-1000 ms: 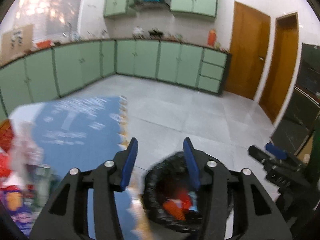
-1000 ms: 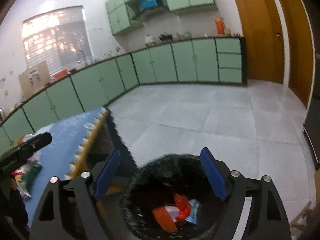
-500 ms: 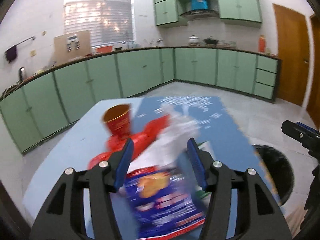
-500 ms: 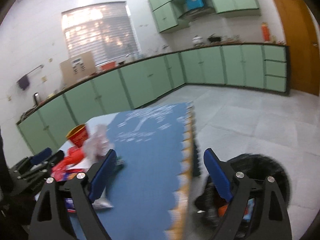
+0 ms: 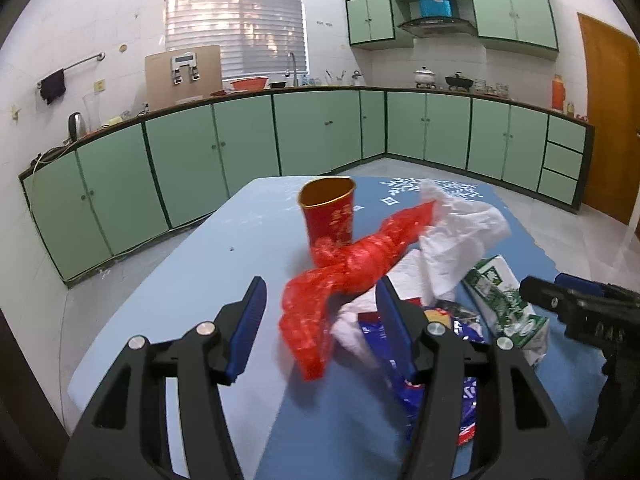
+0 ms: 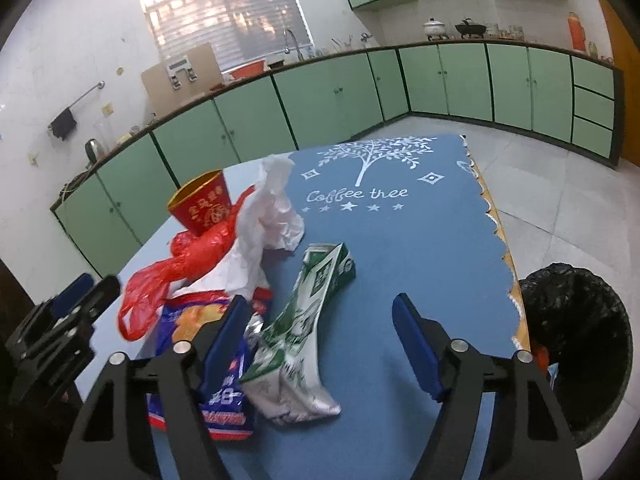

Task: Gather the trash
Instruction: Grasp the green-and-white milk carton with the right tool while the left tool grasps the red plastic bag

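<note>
A pile of trash lies on the blue table mat: a red paper cup, a red plastic bag, white crumpled paper, a green-and-white carton and a blue snack wrapper. My left gripper is open, above the red bag. My right gripper is open, above the carton. A black-lined bin stands on the floor right of the table and holds some trash.
Green kitchen cabinets run along the far walls. A tiled floor lies to the right of the table. Wooden doors stand at the far right. The right gripper shows in the left wrist view.
Both grippers have swung left from over the bin to over the table and its trash pile. Both stay open and empty.
</note>
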Motion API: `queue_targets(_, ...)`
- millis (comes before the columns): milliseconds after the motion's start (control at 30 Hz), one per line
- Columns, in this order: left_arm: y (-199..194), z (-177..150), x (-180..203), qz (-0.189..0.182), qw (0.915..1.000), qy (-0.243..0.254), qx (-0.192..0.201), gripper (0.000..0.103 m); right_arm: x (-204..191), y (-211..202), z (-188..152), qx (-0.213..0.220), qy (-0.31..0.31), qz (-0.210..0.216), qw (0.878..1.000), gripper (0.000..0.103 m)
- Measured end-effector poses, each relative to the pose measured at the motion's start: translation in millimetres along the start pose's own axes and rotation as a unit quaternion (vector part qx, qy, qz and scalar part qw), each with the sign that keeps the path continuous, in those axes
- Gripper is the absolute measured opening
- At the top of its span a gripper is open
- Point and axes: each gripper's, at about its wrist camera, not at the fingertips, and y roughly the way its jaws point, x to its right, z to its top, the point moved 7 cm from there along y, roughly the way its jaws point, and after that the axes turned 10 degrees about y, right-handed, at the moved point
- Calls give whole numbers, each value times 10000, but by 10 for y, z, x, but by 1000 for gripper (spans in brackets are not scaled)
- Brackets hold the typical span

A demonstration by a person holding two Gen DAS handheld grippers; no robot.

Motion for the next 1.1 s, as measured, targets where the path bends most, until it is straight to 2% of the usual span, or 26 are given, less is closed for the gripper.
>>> queue_targets(333, 201, -133, -105, 6, 9997, -93, -230, 56, -13, 304, -187, -510, 29, -200, 9985, 72)
queue_targets(433, 228, -158, -122, 7, 9996, -110, -271, 57, -31, 358, -219, -684, 69, -62, 9976, 57)
queue_targets(500, 249, -180, -117, -7, 9994, -127, -308, 58, -74, 366, -228, -748, 48, 114, 9971, 36)
queue_targets(700, 319, -249, -109, -105, 9986, -200, -479, 58, -163, 289, -249, -667, -90, 266, 9974, 33)
queue_targets(1000, 526, -238, -135, -159, 9970, -348, -676, 57, -87, 102, -111, -344, -197, 171, 9991, 33)
queue_targets(1100, 641, -220, -185, -244, 9953, -479, -806, 51, -59, 90, -92, -318, -190, 158, 9992, 33)
